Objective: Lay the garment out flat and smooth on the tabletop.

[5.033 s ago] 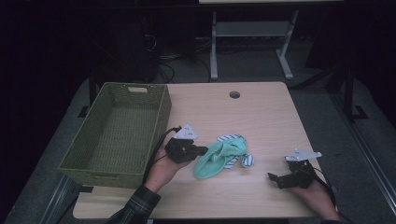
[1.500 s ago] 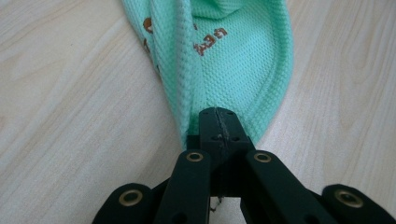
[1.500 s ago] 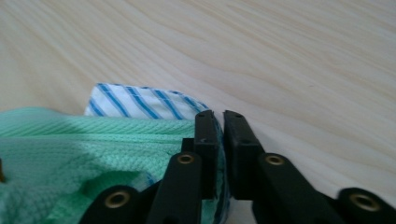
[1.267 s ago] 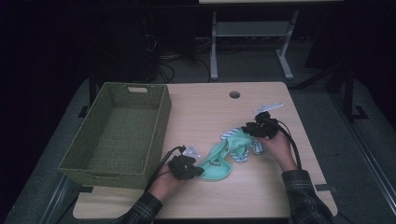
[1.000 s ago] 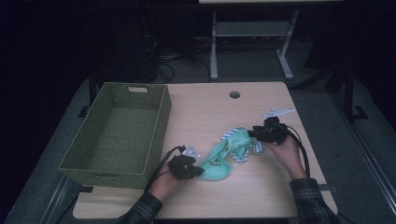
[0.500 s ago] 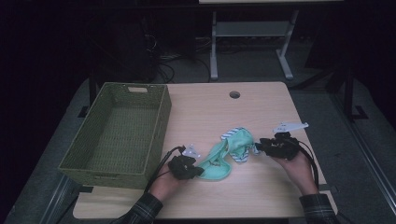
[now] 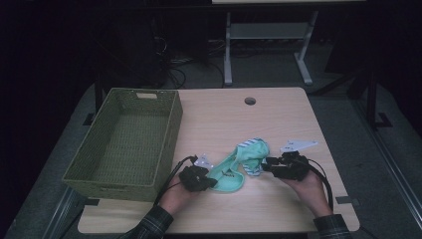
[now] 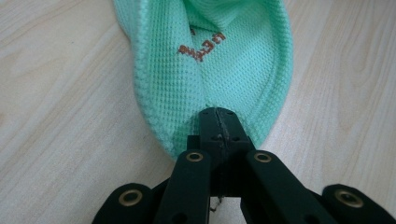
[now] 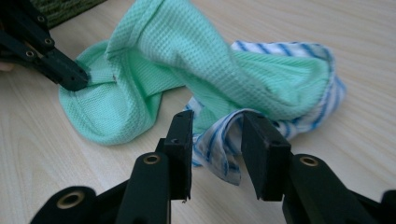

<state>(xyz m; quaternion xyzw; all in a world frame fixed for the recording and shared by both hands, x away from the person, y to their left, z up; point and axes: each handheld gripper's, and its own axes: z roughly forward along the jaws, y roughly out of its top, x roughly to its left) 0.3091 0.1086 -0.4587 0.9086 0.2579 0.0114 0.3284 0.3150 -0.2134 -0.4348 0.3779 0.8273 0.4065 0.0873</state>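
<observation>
The left gripper (image 8: 218,122) is pinching the green cloth (image 8: 210,60) on the counter (image 7: 224,119). The right gripper (image 9: 217,140) is standing half open around its striped edge (image 9: 224,140), not pressing it.

Lab — dark room, cables (image 7: 171,64), metal stand (image 7: 266,45).

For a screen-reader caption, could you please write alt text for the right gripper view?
The right gripper has its two black jaws open around a blue-and-white striped fold of a mint green cloth lying crumpled on a light wooden table. At upper left, the left gripper pinches the cloth's far green edge.
</observation>
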